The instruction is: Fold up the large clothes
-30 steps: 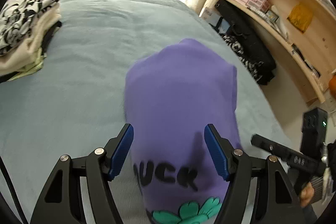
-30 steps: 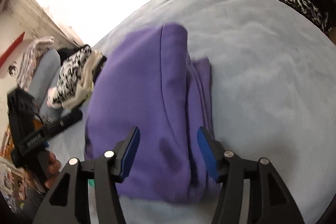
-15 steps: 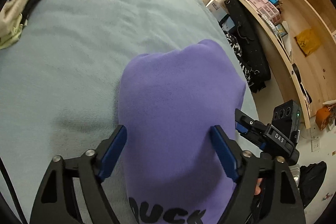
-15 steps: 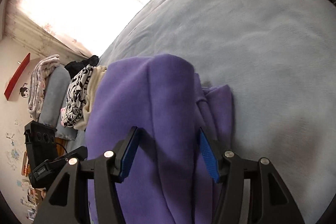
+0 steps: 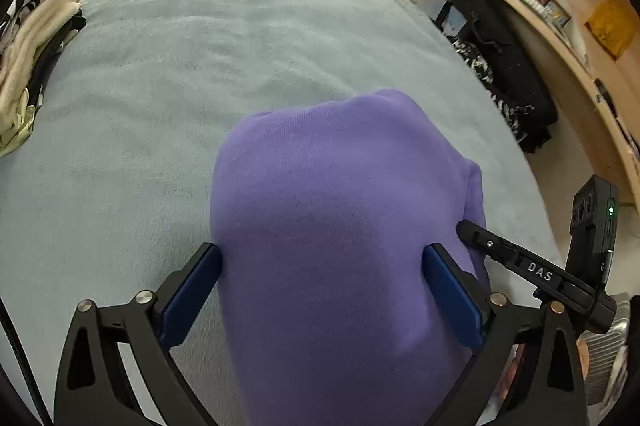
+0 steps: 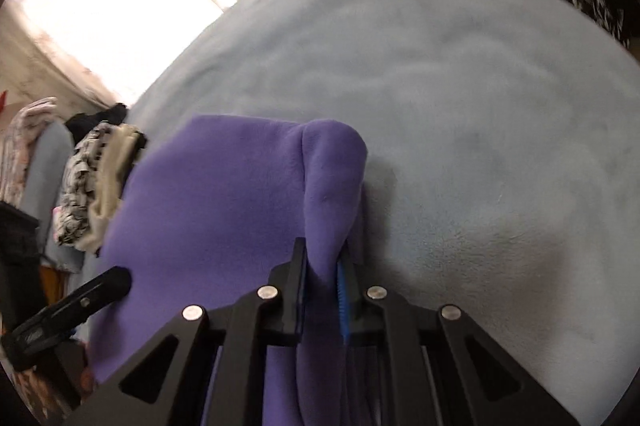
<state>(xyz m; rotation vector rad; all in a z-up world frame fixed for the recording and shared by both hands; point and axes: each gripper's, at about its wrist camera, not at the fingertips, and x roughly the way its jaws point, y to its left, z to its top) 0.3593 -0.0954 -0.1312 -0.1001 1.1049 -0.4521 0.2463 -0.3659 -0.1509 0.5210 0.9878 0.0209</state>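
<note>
We noted the purple garment (image 5: 340,226) lay folded on the pale blue bed (image 5: 200,66), its long axis running away from both cameras toward the far edge of the bed, rounded fold end farthest out. In the right wrist view a raised ridge of the garment (image 6: 332,178) ran lengthwise along its right side.

The left claw (image 5: 322,280) stood wide, jaws opening, the garment passing between the blue pads (image 5: 192,290) without being pressed. The right claw (image 6: 322,290) was closing, its jaws narrow and pinching the ridge of purple fabric. Both claws pointed steeply down at the bed. In the left view we saw the right claw (image 5: 472,230) just beside the garment's right edge.

Farther out, a stack of folded clothes (image 5: 32,46) sat at the bed's left edge, well apart from the garment. Beyond the right edge we recorded a black bag (image 5: 500,66) on the floor and a wooden shelf (image 5: 560,6) holding boxes.
</note>
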